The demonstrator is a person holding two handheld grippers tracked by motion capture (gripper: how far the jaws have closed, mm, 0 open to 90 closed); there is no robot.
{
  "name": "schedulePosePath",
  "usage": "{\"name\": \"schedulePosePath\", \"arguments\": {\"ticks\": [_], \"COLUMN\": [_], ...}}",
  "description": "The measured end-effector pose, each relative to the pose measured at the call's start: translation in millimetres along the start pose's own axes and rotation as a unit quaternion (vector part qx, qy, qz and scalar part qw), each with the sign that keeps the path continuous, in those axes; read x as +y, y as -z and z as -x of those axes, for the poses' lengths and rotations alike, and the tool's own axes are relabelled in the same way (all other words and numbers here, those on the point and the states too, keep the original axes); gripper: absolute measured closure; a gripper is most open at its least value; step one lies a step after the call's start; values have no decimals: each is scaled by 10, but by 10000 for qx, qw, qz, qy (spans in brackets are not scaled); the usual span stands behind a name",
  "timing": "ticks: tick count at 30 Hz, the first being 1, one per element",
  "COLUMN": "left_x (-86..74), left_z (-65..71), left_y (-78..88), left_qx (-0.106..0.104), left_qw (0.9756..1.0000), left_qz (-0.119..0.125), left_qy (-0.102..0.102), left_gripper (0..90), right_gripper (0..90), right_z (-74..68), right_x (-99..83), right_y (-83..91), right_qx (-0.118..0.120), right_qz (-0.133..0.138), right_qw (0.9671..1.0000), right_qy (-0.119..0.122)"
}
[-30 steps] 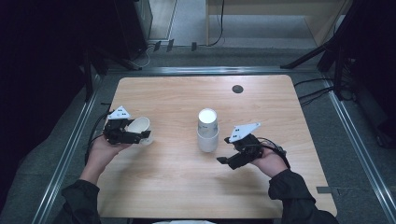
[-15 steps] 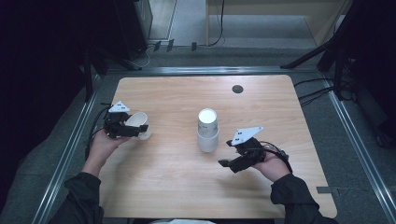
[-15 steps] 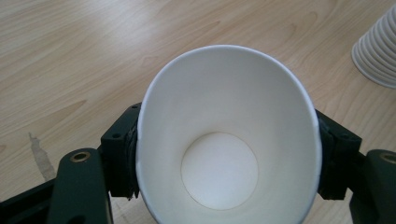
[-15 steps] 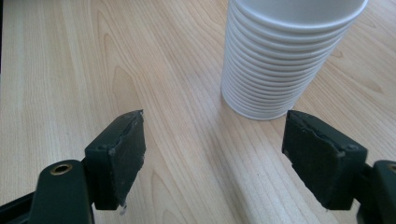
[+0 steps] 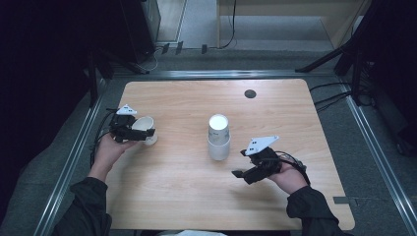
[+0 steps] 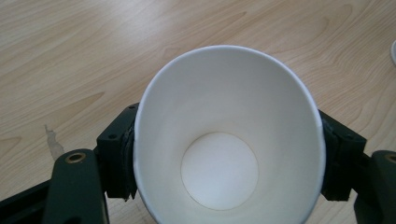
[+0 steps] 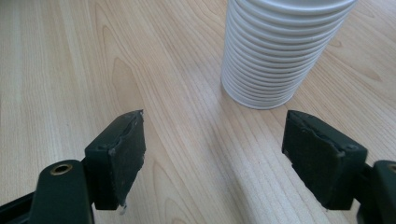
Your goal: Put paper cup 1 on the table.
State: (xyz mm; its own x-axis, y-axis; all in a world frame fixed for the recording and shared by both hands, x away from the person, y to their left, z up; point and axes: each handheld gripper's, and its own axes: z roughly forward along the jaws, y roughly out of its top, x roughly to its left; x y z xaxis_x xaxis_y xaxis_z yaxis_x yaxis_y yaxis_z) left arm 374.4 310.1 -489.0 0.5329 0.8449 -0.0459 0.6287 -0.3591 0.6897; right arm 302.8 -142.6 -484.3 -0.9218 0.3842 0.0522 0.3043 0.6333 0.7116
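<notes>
Wooden light-brown table (image 5: 177,196) carries a tall stack of white paper cups (image 5: 218,137) in its middle, and my right gripper (image 5: 244,173) waits near the stack with its jaws wide and empty. My left gripper (image 5: 147,132) has one white paper cup (image 6: 226,140), squeezed oval, between its jaws near the table's left edge, and those jaws have just been opening. I think I am setting this cup down, so next I must let go fully and lift away without tipping it.

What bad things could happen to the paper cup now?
The left tool has the paper cup between its jaws, squashed to an oval; its jaws have just been opening, so the cup might slip or tip onto the table. Squeezing harder could crumple it. The right tool is open close to the cup stack; a careless nudge could knock the stack over.
</notes>
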Motion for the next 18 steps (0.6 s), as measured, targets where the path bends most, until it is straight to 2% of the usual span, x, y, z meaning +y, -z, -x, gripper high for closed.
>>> {"name": "schedulePosePath", "arguments": {"ticks": [6,18], "left_x": [-11,-21], "left_z": [-12,5], "left_y": [-27,-70], "left_qx": [18,23], "left_qw": [9999,9997], "left_qz": [-94,-232], "left_qy": [41,-21], "left_gripper": [237,223], "right_gripper": [218,218], "right_z": [-16,-20], "right_x": [11,11], "right_y": [-2,-10], "right_qx": [19,34], "right_qz": [11,-24], "right_qw": [10000,10000], "right_qy": [37,57]}}
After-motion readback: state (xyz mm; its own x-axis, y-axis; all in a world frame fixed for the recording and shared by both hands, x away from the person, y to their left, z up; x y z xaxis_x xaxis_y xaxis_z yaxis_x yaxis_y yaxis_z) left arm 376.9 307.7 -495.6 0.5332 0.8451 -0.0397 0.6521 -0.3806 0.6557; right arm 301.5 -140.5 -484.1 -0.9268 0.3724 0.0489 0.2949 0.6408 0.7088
